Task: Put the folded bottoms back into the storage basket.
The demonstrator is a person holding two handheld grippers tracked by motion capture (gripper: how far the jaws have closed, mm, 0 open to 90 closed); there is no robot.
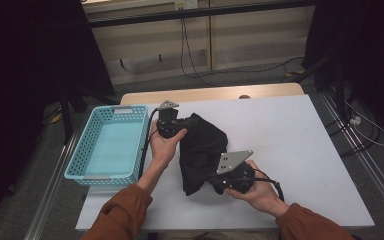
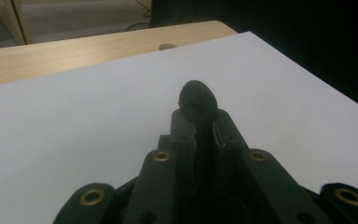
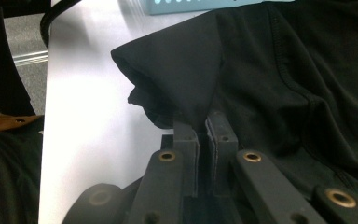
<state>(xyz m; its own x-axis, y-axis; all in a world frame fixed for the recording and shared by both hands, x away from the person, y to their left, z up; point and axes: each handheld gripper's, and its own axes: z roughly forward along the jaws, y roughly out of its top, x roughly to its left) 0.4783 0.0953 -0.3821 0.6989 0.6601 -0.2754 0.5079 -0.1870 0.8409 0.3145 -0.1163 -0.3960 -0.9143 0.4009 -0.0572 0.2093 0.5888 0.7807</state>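
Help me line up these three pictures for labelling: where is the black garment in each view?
High view: black garment at the table's centre, between both hands.
Left gripper view: a small bunched bit pinched at the left tool's tip.
Right gripper view: fills the upper right, a fold clamped in the right tool.
Shared landmark: the white tabletop.
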